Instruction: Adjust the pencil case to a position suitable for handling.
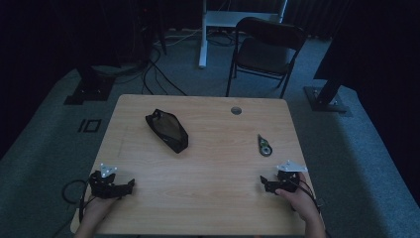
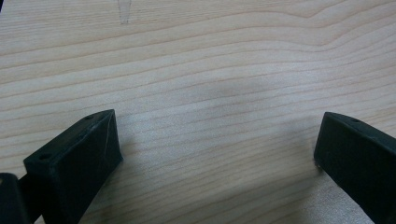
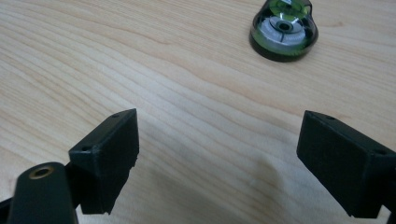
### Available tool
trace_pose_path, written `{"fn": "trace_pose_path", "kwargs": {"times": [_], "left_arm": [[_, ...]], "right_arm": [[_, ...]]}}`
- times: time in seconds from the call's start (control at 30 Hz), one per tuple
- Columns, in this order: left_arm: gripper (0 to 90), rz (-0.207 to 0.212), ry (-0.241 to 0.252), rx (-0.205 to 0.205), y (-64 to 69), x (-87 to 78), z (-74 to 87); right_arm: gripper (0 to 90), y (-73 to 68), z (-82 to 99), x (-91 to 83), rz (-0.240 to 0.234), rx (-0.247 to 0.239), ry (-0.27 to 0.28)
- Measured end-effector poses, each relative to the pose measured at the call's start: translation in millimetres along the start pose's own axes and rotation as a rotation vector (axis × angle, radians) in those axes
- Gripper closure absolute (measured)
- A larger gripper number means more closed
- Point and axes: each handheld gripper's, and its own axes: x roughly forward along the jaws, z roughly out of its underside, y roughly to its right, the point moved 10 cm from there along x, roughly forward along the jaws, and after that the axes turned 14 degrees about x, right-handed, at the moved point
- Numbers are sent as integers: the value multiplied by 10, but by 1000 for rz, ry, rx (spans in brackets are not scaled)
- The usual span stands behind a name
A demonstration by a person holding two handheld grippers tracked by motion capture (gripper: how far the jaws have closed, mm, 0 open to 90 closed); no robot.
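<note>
1. The left gripper (image 1: pixel 130 185) sits low at the near left of the tabletop (image 1: pixel 208 148), held in the left hand (image 1: pixel 99 206), jaws spread wide with nothing between them.
2. The right gripper (image 1: pixel 263 182) sits at the near right in the right hand (image 1: pixel 299 196), jaws likewise wide apart.

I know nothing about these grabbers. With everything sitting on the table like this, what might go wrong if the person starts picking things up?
Two risks, both guesses. The small green tape dispenser is rounded and smooth, so the right gripper, open just short of it, might push it along the table or squeeze it out sideways. The black mesh pouch looks soft and lies flat, so the open left gripper may pinch only loose fabric and let it sag or slip.
</note>
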Motion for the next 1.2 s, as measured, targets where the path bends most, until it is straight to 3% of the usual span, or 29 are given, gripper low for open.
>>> {"fn": "trace_pose_path", "kwargs": {"times": [0.33,0.7,1.2], "left_arm": [[6,0,0,0,0,0,0],[6,0,1,0,0,0,0],[6,0,1,0,0,1,-1]], "right_arm": [[128,-134,-116,56,-30,-14,10],[126,-374,-301,154,-70,-54,28],[128,-882,-494,411,-156,-108,26]]}}
